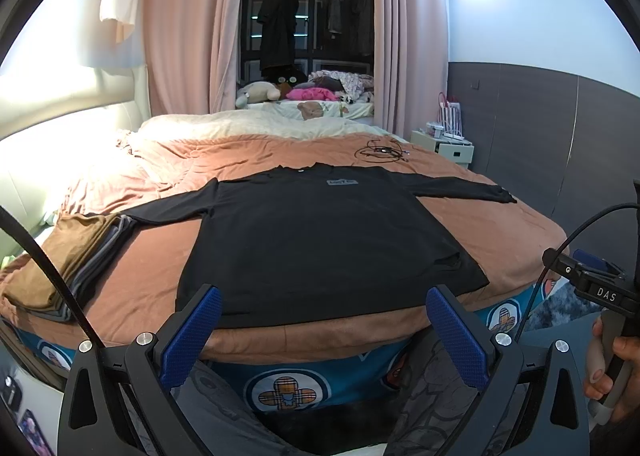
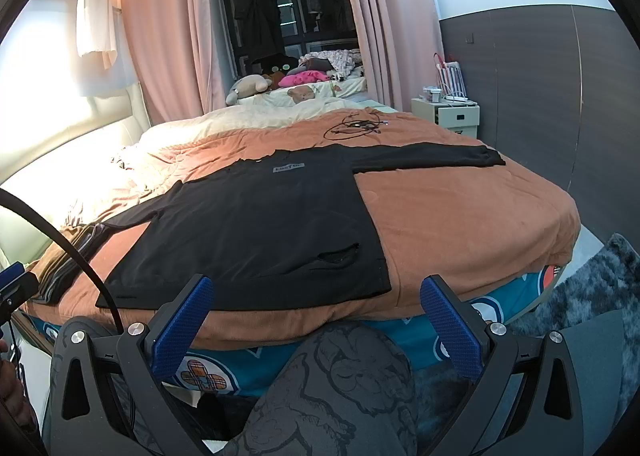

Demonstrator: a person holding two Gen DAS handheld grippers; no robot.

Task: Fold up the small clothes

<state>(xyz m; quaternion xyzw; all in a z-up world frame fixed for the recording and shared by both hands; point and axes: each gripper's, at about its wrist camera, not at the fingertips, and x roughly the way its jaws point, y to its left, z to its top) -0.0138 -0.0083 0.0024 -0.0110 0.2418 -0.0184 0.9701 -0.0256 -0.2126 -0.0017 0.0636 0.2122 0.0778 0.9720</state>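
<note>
A black long-sleeved shirt (image 1: 320, 236) lies flat on the brown bedspread (image 1: 500, 232), sleeves spread to both sides, hem toward me. It also shows in the right wrist view (image 2: 260, 232). My left gripper (image 1: 324, 304) is open and empty, held just before the shirt's hem at the bed's near edge. My right gripper (image 2: 316, 296) is open and empty, in front of the hem's right corner. The right gripper's body shows at the right edge of the left wrist view (image 1: 596, 284).
A stack of folded brown and grey clothes (image 1: 68, 256) lies left of the shirt. A tangle of black cable (image 1: 380, 152) lies beyond the collar. A white nightstand (image 2: 452, 114) stands at the far right. My patterned-trousered knee (image 2: 344, 388) is below the grippers.
</note>
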